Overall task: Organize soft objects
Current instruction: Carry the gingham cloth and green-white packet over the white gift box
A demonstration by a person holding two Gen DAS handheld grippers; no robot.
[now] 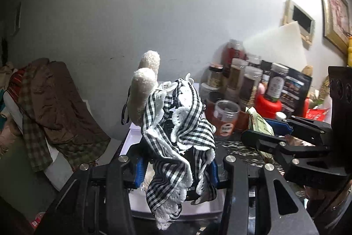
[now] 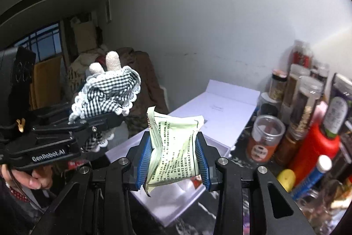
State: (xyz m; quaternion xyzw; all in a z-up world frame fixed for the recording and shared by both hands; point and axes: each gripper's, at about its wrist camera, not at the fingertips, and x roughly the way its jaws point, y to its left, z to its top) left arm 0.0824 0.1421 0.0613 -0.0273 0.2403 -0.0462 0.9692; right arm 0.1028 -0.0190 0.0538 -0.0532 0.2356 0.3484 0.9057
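My left gripper [image 1: 176,173] is shut on a plush toy [image 1: 173,124] with cream fuzzy ears and a black-and-white gingham dress with lace trim; it holds the toy up above an open white box [image 1: 134,133]. The toy also shows in the right wrist view [image 2: 107,91], held by the left gripper [image 2: 105,122]. My right gripper [image 2: 173,158] is shut on a pale green printed sachet [image 2: 173,144], above the white box [image 2: 220,111]. In the left wrist view the right gripper [image 1: 264,136] shows at the right with the sachet [image 1: 260,124].
Jars and bottles [image 2: 297,124] crowd the right side of the dark marbled counter [image 2: 204,210]. An empty clear jar [image 1: 226,118] stands near the box. A pile of brown clothes [image 1: 55,107] lies at the left. Picture frames [image 1: 334,12] hang on the wall.
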